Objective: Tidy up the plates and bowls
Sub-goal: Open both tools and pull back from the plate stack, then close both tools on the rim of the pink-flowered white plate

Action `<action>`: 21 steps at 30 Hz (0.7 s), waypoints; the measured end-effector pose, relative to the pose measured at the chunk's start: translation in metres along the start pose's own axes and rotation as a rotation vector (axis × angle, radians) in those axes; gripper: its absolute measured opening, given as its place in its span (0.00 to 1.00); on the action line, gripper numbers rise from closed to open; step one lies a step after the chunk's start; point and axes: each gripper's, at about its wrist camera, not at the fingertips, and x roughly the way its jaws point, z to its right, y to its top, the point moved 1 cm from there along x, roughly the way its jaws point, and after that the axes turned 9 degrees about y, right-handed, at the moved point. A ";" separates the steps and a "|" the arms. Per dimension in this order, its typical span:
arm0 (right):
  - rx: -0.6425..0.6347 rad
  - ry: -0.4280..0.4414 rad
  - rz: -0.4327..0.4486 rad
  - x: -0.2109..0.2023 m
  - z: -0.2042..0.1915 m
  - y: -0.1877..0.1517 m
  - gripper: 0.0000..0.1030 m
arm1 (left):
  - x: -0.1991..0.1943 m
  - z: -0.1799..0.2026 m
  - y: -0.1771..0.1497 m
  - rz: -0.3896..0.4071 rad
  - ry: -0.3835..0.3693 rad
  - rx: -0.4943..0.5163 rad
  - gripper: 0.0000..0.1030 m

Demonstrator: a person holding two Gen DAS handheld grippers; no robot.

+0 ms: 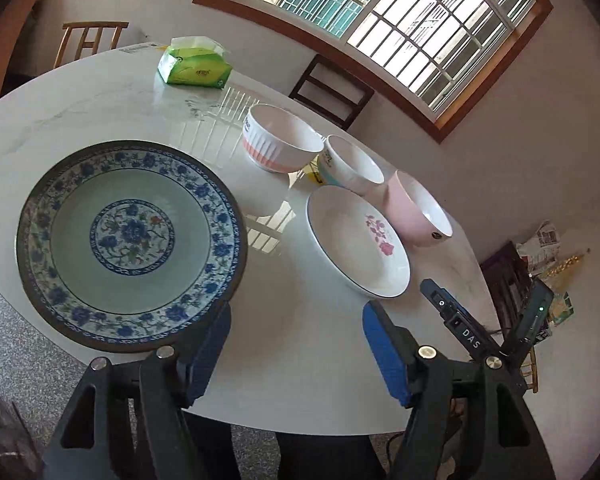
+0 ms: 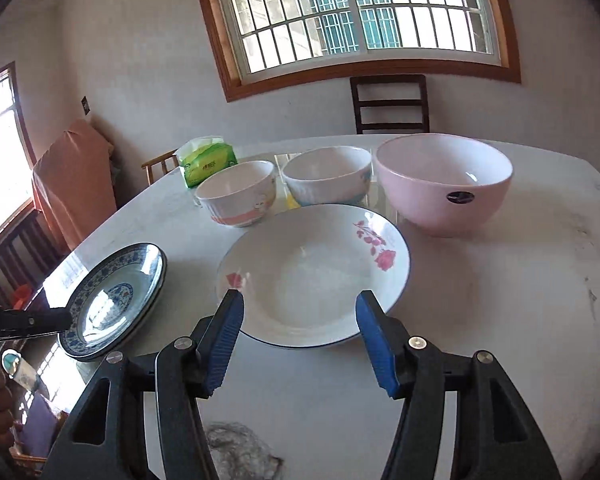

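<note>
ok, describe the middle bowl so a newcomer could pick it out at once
Start at the white marble table under the barred window. Three bowls stand in a row behind the white rose-printed plate. The one meant is the middle bowl, between the pink-striped bowl and the larger plain pink bowl: white, with a pale blue band at its foot.

Two plates (image 2: 314, 276) side by side on the table (image 2: 500, 300) — three bowls (image 2: 326, 176) in a row behind, tissue pack (image 2: 209, 160) farther back.

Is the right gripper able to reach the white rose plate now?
Probably yes: the right gripper is open, the white rose plate lies directly ahead, and nothing stands between them.
</note>
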 end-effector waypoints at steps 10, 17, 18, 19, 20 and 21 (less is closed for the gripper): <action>0.164 0.021 -0.017 0.005 0.064 0.000 0.61 | 0.057 0.050 0.037 -0.043 0.109 0.116 0.68; 0.224 0.111 -0.079 0.032 0.080 0.012 0.58 | 0.113 0.054 0.078 -0.107 0.175 0.112 0.68; 0.234 0.117 -0.089 0.036 0.083 0.013 0.58 | 0.120 0.052 0.081 -0.126 0.171 0.096 0.68; 0.246 0.126 -0.101 0.039 0.085 0.014 0.58 | 0.126 0.050 0.083 -0.133 0.159 0.084 0.68; 0.257 0.137 -0.110 0.043 0.087 0.015 0.58 | 0.132 0.049 0.087 -0.138 0.169 0.078 0.68; 0.269 0.143 -0.116 0.045 0.089 0.015 0.57 | 0.137 0.047 0.090 -0.152 0.180 0.072 0.68</action>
